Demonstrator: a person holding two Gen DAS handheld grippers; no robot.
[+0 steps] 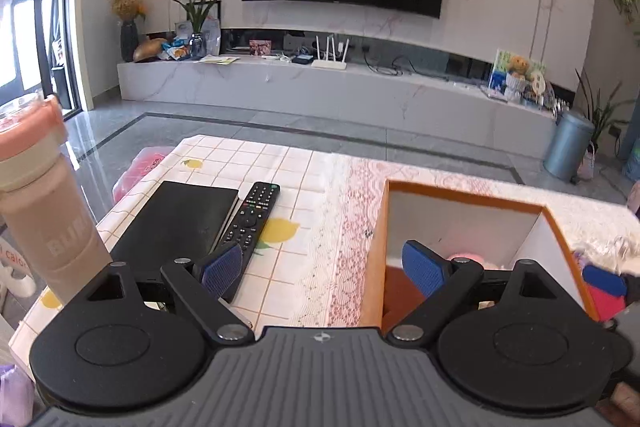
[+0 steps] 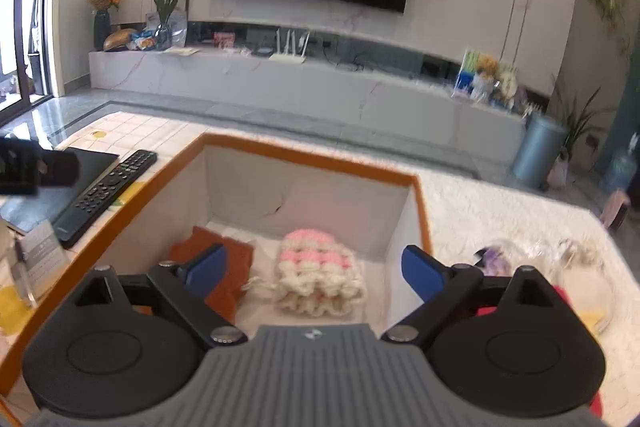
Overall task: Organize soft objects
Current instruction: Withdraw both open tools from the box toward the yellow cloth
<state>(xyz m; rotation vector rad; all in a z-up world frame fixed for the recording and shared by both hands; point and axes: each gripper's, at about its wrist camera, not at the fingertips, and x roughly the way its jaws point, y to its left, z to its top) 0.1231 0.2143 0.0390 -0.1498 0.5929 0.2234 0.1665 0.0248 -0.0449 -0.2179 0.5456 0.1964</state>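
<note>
An orange-rimmed box (image 2: 312,153) with white inner walls stands on the table. Inside it lie a pink and cream knitted piece (image 2: 320,275) and a rust-orange cloth (image 2: 236,267). My right gripper (image 2: 316,273) hangs open over the box, the knitted piece lying free below and between its blue pads (image 2: 420,273). My left gripper (image 1: 324,269) is open too, straddling the box's left wall (image 1: 374,247), with nothing between its pads. A red soft item (image 2: 560,293) and a clear plastic bag (image 2: 532,251) lie right of the box.
A black remote (image 1: 252,217) and a black flat device (image 1: 180,223) lie on the lemon-print tablecloth left of the box. A pink lidded cup (image 1: 44,195) stands at the near left. A floor, TV wall and blue bin (image 1: 568,143) lie beyond the table's far edge.
</note>
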